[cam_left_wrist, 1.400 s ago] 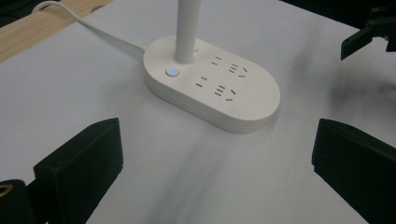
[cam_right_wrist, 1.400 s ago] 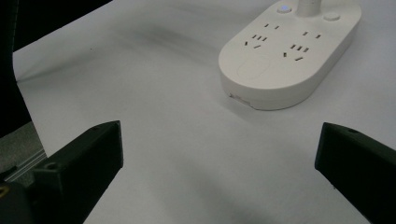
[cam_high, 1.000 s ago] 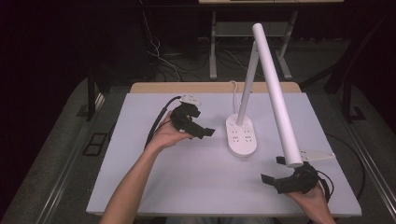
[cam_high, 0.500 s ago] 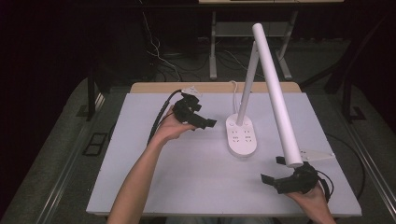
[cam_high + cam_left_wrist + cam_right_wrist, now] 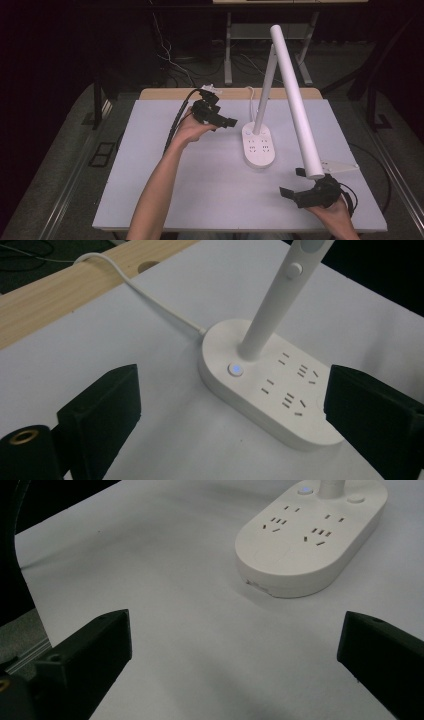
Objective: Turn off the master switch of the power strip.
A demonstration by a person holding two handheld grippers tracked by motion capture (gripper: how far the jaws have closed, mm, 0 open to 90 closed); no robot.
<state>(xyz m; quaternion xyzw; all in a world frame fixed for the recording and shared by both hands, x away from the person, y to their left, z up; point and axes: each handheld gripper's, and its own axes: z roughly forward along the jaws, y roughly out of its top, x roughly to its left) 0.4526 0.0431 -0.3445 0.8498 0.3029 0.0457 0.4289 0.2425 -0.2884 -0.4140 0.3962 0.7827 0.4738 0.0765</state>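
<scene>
A white desk lamp stands mid-table on an oval base (image 5: 259,145) with several sockets and a lit blue button (image 5: 235,370). Its stem (image 5: 264,85) leans up, and the long white head bar (image 5: 295,100) slopes down towards the front right. My left gripper (image 5: 227,123) hovers just left of the base, open and holding nothing. In the left gripper view the base (image 5: 272,405) lies between and beyond the jaws of the left gripper (image 5: 235,420). My right gripper (image 5: 291,182) is open near the front right, under the bar's tip. The base (image 5: 310,540) lies ahead of the right gripper (image 5: 230,655).
The white tabletop (image 5: 200,190) has a wooden strip (image 5: 170,94) along its far edge. The lamp's white cable (image 5: 145,295) runs from the base over that strip. Dark floor, cables and a metal stand lie beyond the table.
My left gripper has moved away from the person and slightly right, ending closer to the back end of the lamp base. The right gripper and the lamp have stayed put.
</scene>
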